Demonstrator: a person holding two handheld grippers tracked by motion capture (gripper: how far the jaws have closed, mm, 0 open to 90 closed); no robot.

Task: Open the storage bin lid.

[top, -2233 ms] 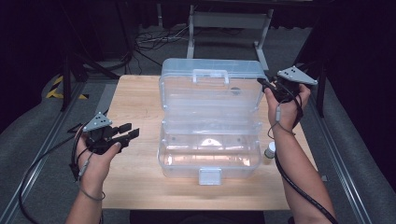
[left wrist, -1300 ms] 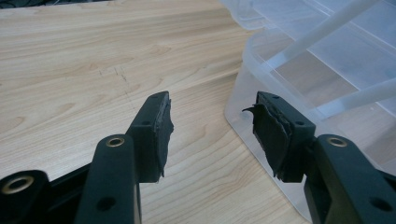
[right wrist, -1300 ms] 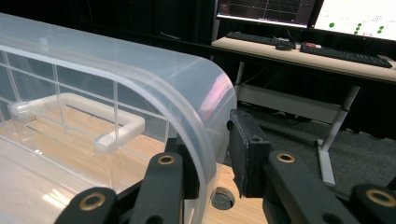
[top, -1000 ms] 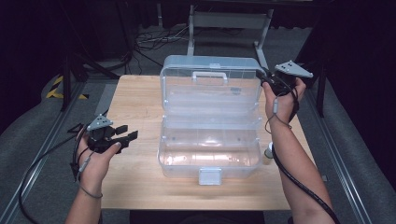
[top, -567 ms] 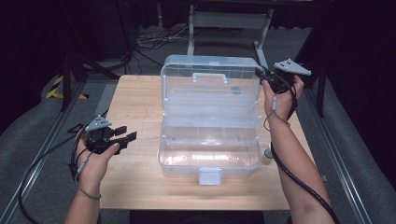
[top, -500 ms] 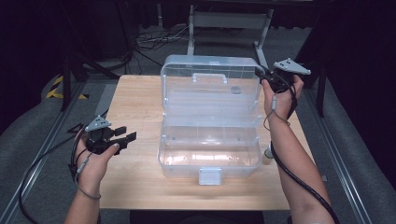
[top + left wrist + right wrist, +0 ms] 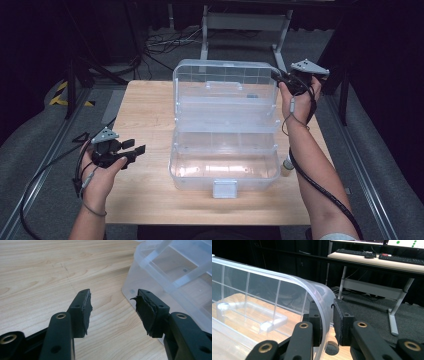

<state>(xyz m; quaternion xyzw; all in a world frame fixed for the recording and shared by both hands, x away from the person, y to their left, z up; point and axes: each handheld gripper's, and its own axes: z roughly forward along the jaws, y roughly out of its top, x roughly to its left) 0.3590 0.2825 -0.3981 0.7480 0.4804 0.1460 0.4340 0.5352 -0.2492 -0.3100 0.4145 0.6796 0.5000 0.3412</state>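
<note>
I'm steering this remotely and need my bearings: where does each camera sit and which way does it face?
High view: above the person's side, facing forward and down on the table; both forearms, left gripper, right gripper.
Left gripper view: rides that gripper, looking along open jaws over the tabletop toward the clear box.
Right gripper view: looks along jaws gripping the box's lid, toward a desk.
All three share the box.

Lab or test bay, not a home. Wooden worktop (image 7: 150, 115) sits between metal floor rails (image 7: 60, 145) on grey carpet (image 7: 30, 155), black curtains (image 7: 45, 40) around, loose cables (image 7: 160, 42) on the floor behind. A desk (image 7: 382, 263) carries keyboards (image 7: 352, 251) and a monitor (image 7: 404, 243). Yellow-black hazard tape (image 7: 62, 95) marks the floor.
</note>
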